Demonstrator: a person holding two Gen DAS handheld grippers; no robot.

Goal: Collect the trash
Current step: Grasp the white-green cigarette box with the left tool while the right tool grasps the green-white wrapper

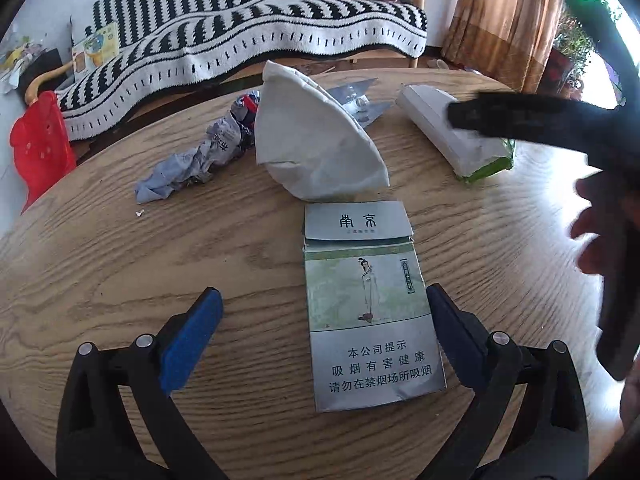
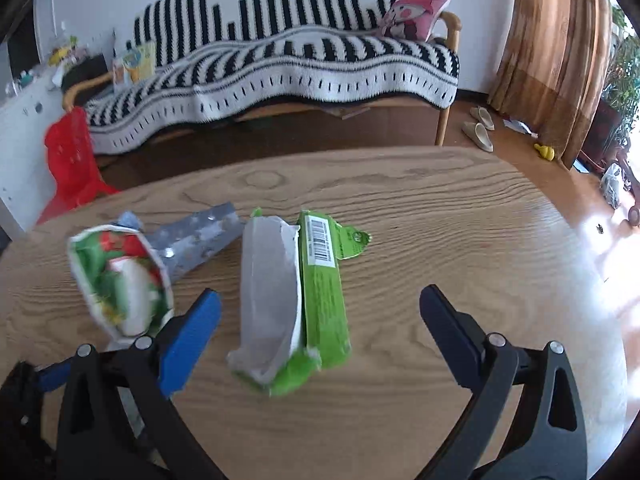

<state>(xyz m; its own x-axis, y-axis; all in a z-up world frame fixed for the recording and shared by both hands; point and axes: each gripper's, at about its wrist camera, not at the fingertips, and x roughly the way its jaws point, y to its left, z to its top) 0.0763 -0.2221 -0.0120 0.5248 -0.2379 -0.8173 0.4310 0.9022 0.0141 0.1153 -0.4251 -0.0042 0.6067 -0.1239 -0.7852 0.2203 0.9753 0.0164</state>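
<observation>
A silver and green cigarette pack [image 1: 372, 304] lies flat on the round wooden table [image 1: 120, 280], between the spread blue fingers of my left gripper [image 1: 324, 298] and close to the right-hand one. That gripper is open. Beyond it are a crumpled white bag [image 1: 316, 140], a grey crumpled wrapper [image 1: 192, 160] and a foil blister sheet [image 1: 360, 100]. A torn green and white box [image 2: 296, 296] lies between the fingers of my open right gripper [image 2: 320, 304], without touching them. To its left are a green, red and white bag [image 2: 120, 280] and the foil sheet [image 2: 200, 236].
A sofa with a black and white striped cover [image 2: 280, 60] stands behind the table. A red plastic item [image 2: 72, 160] is on the floor at the left. Slippers [image 2: 480, 128] and a brown curtain [image 2: 552, 60] are at the right. A person's hand [image 1: 592, 232] shows at the right edge.
</observation>
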